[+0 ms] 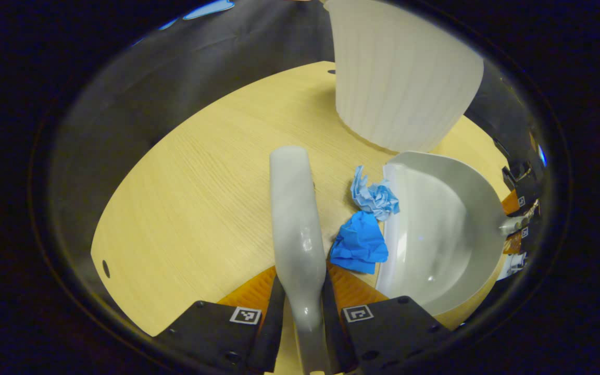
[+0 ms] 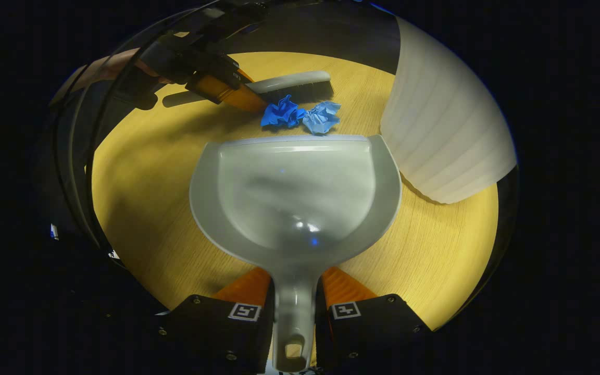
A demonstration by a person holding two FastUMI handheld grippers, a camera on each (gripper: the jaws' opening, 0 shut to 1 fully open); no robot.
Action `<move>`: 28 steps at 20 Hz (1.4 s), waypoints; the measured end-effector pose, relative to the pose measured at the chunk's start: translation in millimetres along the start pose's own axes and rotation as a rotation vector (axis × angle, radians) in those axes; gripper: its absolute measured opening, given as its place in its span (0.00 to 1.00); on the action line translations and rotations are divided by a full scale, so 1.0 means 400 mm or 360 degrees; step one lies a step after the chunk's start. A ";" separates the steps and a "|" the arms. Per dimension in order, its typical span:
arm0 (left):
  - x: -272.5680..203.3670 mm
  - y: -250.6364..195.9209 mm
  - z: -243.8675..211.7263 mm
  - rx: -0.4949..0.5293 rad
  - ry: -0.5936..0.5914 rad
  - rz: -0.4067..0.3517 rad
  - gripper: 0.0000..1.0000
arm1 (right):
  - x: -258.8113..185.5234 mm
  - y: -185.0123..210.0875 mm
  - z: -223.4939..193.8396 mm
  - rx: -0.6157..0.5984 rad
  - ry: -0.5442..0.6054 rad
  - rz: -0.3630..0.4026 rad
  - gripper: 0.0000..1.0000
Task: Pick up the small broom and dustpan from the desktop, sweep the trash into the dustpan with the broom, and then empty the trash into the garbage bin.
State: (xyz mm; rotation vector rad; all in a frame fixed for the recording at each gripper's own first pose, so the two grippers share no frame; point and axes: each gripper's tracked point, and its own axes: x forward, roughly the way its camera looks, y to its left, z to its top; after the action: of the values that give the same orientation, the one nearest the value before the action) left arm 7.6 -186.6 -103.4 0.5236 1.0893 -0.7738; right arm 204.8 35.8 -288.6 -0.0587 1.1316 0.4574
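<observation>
Blue crumpled paper makes up the trash, two wads in all: a deep-blue wad (image 1: 359, 244) and a pale-blue wad (image 1: 376, 197), touching each other on the table (image 1: 196, 208). There is one small broom (image 1: 295, 219), one dustpan (image 1: 435, 234) and one garbage bin (image 1: 404, 78).

In the left gripper view, the left gripper (image 1: 302, 317) has its jaws pinching the grey handle of the broom, a finger pressed on either side, and the broom reaches forward over the table just beside the two wads. The dustpan lies flat on the far side of the wads, its pale front lip touching or almost touching them, so the trash sits between broom and dustpan.

In the right gripper view, the right gripper (image 2: 294, 317) has its jaws closed on the stem of the dustpan (image 2: 295, 192), a finger against each side. The pan's open mouth points away from the camera, and the deep-blue wad (image 2: 282, 114) and the pale-blue wad (image 2: 322, 117) lie right at its lip. Behind them the broom (image 2: 297, 85) rests with its dark bristles down, held by the left gripper (image 2: 227, 89), with part of a hand (image 2: 117, 65) behind it.

Light, wood-grain in look, the table is round-edged. The white, ribbed garbage bin (image 2: 446, 125) stands on it close beside the dustpan. Dark cloth walls close in the booth behind the table.
</observation>
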 end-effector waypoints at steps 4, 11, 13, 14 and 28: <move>-0.035 -0.028 0.031 0.0028 -0.0004 -0.0140 0.43 | -0.013 0.003 0.019 0.0001 -0.0022 -0.0023 0.35; -0.088 -0.060 0.089 0.0093 -0.0033 -0.0313 0.44 | -0.011 -0.008 0.015 -0.0008 -0.0063 -0.0037 0.35; -0.103 -0.076 0.084 0.0104 -0.0039 -0.0332 0.43 | -0.014 -0.013 0.023 -0.0005 -0.0079 -0.0040 0.35; -0.110 -0.084 0.077 0.0103 -0.0039 -0.0342 0.41 | -0.015 -0.018 0.027 -0.0002 -0.0078 -0.0039 0.35; -0.177 -0.152 0.035 -0.0100 -0.0081 -0.0351 0.45 | 0.023 -0.099 0.074 0.0020 -0.0190 -0.0122 0.31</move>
State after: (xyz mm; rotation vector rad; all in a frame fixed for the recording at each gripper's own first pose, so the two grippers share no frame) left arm -48.9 -214.1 -33.3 0.3324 1.1323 -0.9369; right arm 248.4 11.1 -291.0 -0.0628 1.0113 0.3806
